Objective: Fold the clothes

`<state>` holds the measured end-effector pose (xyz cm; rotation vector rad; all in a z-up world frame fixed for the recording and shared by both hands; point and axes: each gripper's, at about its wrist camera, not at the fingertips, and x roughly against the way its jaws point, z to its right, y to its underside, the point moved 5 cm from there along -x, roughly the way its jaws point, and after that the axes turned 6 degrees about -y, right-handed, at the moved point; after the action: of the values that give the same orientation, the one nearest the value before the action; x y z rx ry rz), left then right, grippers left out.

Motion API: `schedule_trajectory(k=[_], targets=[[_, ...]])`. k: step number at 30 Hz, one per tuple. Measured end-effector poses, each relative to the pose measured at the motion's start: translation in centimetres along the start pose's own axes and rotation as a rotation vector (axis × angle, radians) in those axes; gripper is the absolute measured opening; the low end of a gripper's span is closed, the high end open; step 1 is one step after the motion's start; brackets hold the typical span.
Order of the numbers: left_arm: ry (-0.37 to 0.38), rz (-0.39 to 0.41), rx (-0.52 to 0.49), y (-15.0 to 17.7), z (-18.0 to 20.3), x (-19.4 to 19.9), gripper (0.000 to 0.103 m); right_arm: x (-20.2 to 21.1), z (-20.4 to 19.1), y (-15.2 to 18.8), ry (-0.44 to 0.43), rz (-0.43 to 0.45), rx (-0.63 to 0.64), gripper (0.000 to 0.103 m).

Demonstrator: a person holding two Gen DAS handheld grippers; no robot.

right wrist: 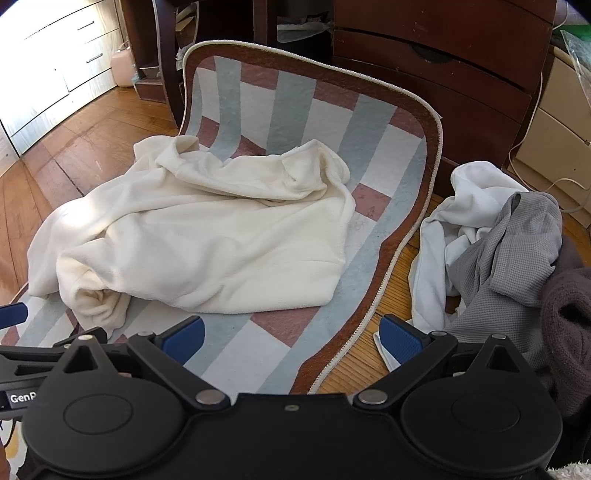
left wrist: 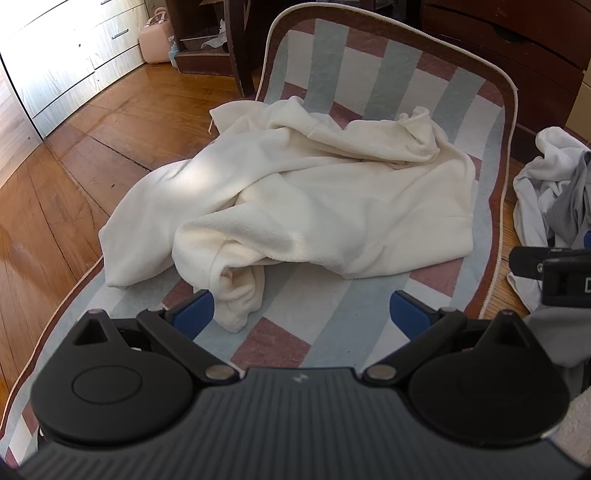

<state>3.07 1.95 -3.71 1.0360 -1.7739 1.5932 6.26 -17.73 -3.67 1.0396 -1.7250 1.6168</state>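
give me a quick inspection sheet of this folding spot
surface: checked rug on wood floor.
job's things: cream garment crumpled on the rug, unfolded.
clutter: pile right of the rug, white cloth, grey knit, dark fleece.
grippers: left gripper and right gripper both open, empty, short of the garment.
cables: white cord by the beige drawers.
surroundings: dark wood drawers, pale cabinet, pink box.

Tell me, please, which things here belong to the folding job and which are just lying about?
Job: cream garment, rug it lies on, clothes pile waiting, left gripper, right gripper, both open.
Lying about: pink case, bottle, drawers, cable.
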Motion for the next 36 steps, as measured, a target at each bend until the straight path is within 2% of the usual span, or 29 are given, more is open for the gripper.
schedule_trajectory(k=[6,11,15,16,17,18,19,20,21,23,25,28,30,31,32,35,36], targets=[[0.022,-0.003,0.054,0.1,-0.6,-0.4,0.103,-0.3,0.1,0.1,-0.029,-0.016,-0.011,0.102],[-0.009,-0.008,0.120,0.4,-1.9,-1.7,0.103,-1.2,0.1,0.5,-0.155,-0.074,-0.082,0.102],[-0.007,-0.022,0.135,0.5,-2.9,-2.5,0.101,-2.0,-0.1,0.9,-0.236,-0.108,-0.136,0.101],[0.008,-0.024,0.142,0.4,-3.3,-2.7,0.100,-2.3,-0.3,0.9,-0.252,-0.130,-0.141,0.096],[0.026,-0.019,0.165,0.4,-3.9,-2.8,0.100,-2.7,-0.6,0.8,-0.274,-0.166,-0.141,0.084],[0.039,-0.008,0.200,0.5,-4.5,-2.9,0.097,-3.2,-1.1,0.5,-0.309,-0.215,-0.138,0.077],[0.051,0.003,0.237,0.5,-5.2,-3.0,0.093,-3.4,-1.5,0.1,-0.338,-0.250,-0.132,0.063],[0.050,0.008,0.257,0.5,-5.8,-3.1,0.085,-3.3,-1.8,-0.8,-0.356,-0.257,-0.117,0.056],[0.049,0.012,0.275,0.4,-6.4,-3.2,0.078,-3.2,-2.2,-1.6,-0.374,-0.263,-0.101,0.055],[0.033,0.025,0.297,0.3,-7.2,-3.6,0.072,-3.1,-2.8,-3.5,-0.394,-0.263,-0.063,0.045],[0.032,0.033,0.317,0.2,-7.6,-4.0,0.068,-3.2,-3.1,-5.7,-0.329,-0.191,0.009,0.045],[0.037,0.034,0.326,0.0,-7.7,-5.0,0.052,-4.3,-3.4,-8.2,-0.278,-0.083,0.095,0.046],[0.029,0.038,0.318,-0.5,-7.5,-5.9,0.041,-5.6,-3.2,-9.0,-0.273,-0.035,0.116,0.055],[0.030,0.039,0.311,-0.8,-7.3,-6.3,0.037,-6.5,-3.0,-9.2,-0.289,-0.034,0.113,0.066],[0.038,0.034,0.316,-1.2,-7.2,-6.9,0.026,-7.5,-2.7,-9.3,-0.300,-0.036,0.105,0.075],[0.049,0.007,0.335,-2.0,-7.0,-8.9,0.025,-9.9,-1.8,-9.7,-0.295,-0.038,0.107,0.076],[0.044,0.007,0.338,-2.3,-7.1,-9.4,0.021,-10.5,-1.5,-9.9,-0.289,-0.030,0.115,0.076]])
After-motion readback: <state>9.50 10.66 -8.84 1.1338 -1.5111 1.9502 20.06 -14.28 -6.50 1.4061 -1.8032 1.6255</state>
